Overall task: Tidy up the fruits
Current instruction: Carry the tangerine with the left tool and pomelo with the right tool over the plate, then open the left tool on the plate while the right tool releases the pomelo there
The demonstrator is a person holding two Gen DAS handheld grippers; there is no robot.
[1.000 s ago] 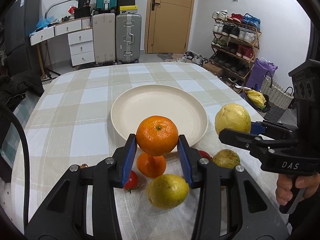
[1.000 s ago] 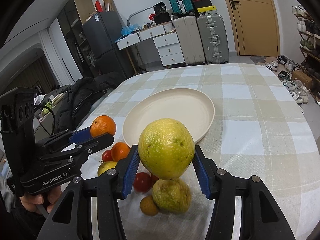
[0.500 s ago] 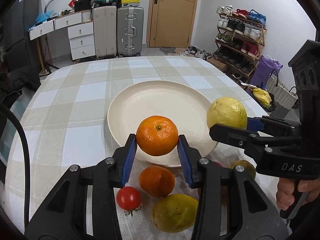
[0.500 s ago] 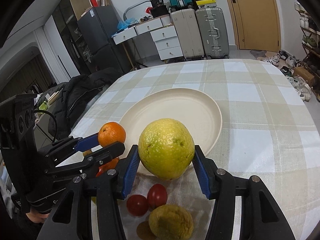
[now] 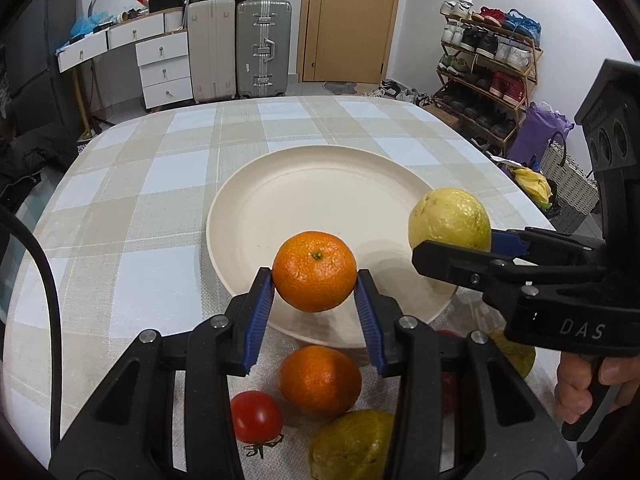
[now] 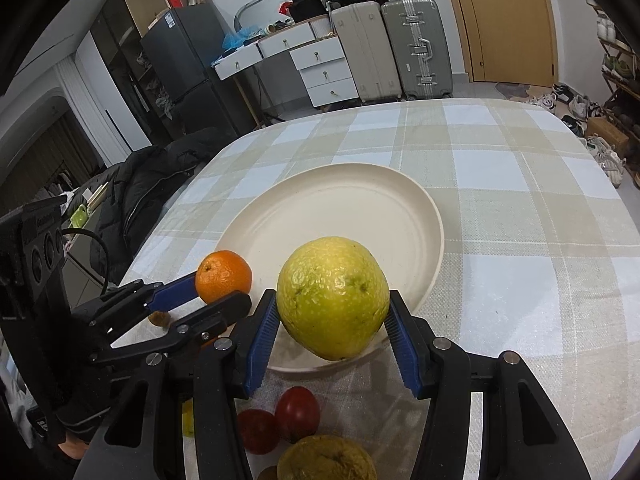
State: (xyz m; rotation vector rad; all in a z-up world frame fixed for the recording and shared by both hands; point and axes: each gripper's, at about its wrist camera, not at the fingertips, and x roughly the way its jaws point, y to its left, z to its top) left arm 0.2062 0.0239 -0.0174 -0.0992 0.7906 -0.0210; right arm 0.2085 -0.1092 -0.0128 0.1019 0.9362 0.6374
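Observation:
My left gripper (image 5: 315,286) is shut on an orange (image 5: 315,271) and holds it above the near rim of the cream plate (image 5: 280,200). My right gripper (image 6: 333,312) is shut on a large yellow-green citrus (image 6: 333,296), held over the plate's near edge (image 6: 360,200). The orange also shows in the right wrist view (image 6: 223,276), and the citrus in the left wrist view (image 5: 449,219). On the cloth below lie a second orange (image 5: 319,381), a tomato (image 5: 256,416), a yellow-green fruit (image 5: 350,446), and two tomatoes (image 6: 297,408).
The checked tablecloth (image 5: 152,200) covers a rounded table. A black jacket (image 6: 148,184) lies off the left edge. Suitcases (image 5: 262,48), drawers and a shoe rack (image 5: 488,68) stand beyond the table. A small brown fruit (image 6: 158,318) lies under the left gripper.
Both grippers have moved forward with their fruit, from over the loose fruit pile to above the plate's near rim. The pile now lies nearer the cameras.

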